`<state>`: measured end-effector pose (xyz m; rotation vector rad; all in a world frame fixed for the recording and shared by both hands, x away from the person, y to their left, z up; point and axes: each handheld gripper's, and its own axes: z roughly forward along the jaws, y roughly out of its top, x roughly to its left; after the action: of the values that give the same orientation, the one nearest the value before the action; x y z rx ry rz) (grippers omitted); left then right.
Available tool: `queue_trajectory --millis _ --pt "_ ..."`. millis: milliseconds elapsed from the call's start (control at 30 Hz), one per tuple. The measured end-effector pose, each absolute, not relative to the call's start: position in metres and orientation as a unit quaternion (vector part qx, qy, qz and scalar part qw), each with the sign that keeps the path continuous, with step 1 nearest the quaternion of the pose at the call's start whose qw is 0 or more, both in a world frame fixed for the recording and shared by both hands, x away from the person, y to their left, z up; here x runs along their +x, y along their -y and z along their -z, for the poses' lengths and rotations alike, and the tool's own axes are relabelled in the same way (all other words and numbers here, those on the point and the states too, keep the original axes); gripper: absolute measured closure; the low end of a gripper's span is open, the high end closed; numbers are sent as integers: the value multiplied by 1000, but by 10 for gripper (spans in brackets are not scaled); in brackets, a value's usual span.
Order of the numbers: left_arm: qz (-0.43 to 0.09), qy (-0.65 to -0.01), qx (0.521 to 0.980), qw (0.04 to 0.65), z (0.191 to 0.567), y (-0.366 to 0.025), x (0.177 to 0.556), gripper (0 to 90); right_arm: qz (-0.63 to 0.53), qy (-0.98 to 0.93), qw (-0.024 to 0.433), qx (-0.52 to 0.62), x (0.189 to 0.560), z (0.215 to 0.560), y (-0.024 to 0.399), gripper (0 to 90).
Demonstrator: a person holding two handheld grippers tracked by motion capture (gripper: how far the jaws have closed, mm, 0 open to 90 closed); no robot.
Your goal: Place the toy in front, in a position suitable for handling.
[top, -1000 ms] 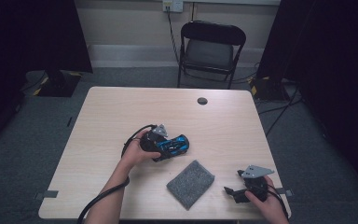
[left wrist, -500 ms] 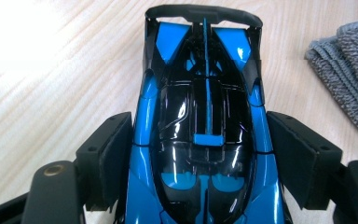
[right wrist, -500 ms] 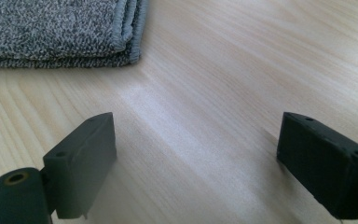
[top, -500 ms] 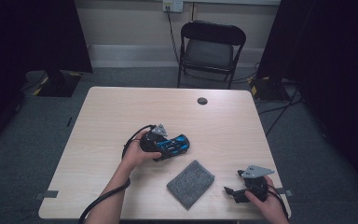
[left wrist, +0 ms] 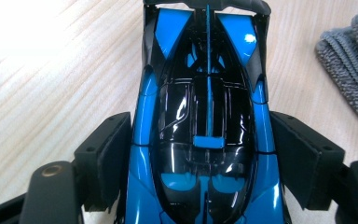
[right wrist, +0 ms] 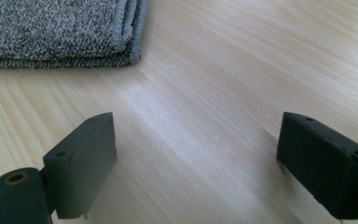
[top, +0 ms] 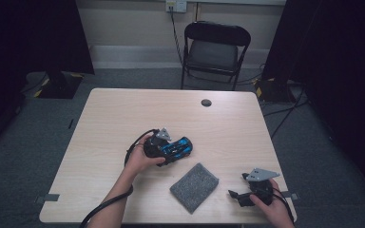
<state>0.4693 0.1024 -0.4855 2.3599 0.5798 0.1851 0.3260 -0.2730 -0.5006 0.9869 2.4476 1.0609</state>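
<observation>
A blue and black toy car (top: 183, 145) sits between the jaws of my left gripper (top: 173, 149) near the middle of the table. In the left gripper view the two pads press on the sides of the car (left wrist: 205, 93), with my left gripper (left wrist: 200, 158) shut on it. A folded grey cloth (top: 194, 187) lies just right of and nearer than the car. My right gripper (top: 237, 195) rests by the table's front right corner, pointing toward the cloth. In its own view my right gripper (right wrist: 196, 158) stands open over bare wood, the cloth (right wrist: 56, 28) ahead at the upper left.
The light wooden table (top: 123, 118) has a small black round disc (top: 206, 102) near its far edge. A black folding chair (top: 216, 47) stands behind the table. A black cable (top: 104, 206) trails from the left gripper off the front edge.
</observation>
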Motion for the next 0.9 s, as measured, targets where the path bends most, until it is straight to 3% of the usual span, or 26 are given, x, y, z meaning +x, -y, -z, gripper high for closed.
queue_trajectory --millis 100,300,400,467,600,733,900 --pt "-68 -232 907 346 485 -97 471 166 -369 -851 148 343 326 501 273 111" --pt "-66 -242 905 342 489 -91 475 160 -369 -851 149 343 326 501 273 112" --pt "-74 -237 906 343 489 -90 473 188 -369 -851 148 342 326 501 273 112" --pt "-82 -221 910 340 488 -88 471 253 -369 -851 148 342 326 501 273 111" --pt "-79 -223 911 336 487 -90 471 258 -369 -852 148 342 326 501 273 112" --pt "-75 -245 892 372 486 -93 469 275 -369 -851 148 342 326 501 273 111" --pt "-78 -244 897 361 486 -92 468 275 -369 -851 148 342 326 501 273 111"
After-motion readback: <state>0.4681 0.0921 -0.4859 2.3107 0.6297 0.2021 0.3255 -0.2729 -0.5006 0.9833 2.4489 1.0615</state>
